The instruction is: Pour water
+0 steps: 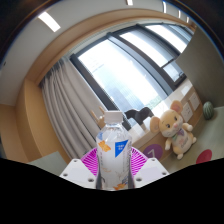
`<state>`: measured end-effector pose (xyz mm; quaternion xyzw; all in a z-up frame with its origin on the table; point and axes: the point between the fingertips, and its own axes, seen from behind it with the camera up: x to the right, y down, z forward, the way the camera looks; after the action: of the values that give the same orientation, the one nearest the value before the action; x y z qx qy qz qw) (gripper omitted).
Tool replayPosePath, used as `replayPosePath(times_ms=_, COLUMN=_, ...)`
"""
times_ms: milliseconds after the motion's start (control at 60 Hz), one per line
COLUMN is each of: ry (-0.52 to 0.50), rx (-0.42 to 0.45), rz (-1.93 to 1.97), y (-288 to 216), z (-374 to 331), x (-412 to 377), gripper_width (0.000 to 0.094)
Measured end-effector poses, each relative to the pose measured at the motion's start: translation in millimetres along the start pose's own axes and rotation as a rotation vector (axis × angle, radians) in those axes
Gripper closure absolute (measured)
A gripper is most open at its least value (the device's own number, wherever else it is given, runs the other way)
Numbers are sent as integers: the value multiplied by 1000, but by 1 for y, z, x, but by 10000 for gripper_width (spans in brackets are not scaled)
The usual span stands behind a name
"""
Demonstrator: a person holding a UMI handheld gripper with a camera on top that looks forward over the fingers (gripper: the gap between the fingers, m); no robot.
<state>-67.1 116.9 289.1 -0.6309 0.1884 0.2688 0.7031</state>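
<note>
We've got one water bottle [113,148] sitting upright between the two pink pads [91,160], and the gripper [113,165] looks clamped on it, both pads pressing its sides. The bottle's base is cut off, so we can't tell what's under it. It has a blue-and-white label and a pale cap. Beyond it there's one plush toy [176,129], a big window [135,62] with curtains [66,108], and two ceiling lights [49,21].
</note>
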Motion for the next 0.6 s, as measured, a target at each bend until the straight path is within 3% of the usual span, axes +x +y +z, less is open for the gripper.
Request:
replayPosePath(times_ms=167, ry=165, rx=41, rz=-424, y=-53, z=-4, x=46, gripper_width=551)
replayPosePath(times_ms=317, ry=361, rx=7, rz=-621, y=-75, z=-17, x=128, gripper_width=551)
replayPosePath(times_ms=483, ry=497, rx=-47, rz=-672, y=-66, z=-24, x=222, gripper_width=551)
replayPosePath(times_ms=600, ry=530, rx=-102, rz=-675, y=-44, z=-19, x=269, gripper_width=552)
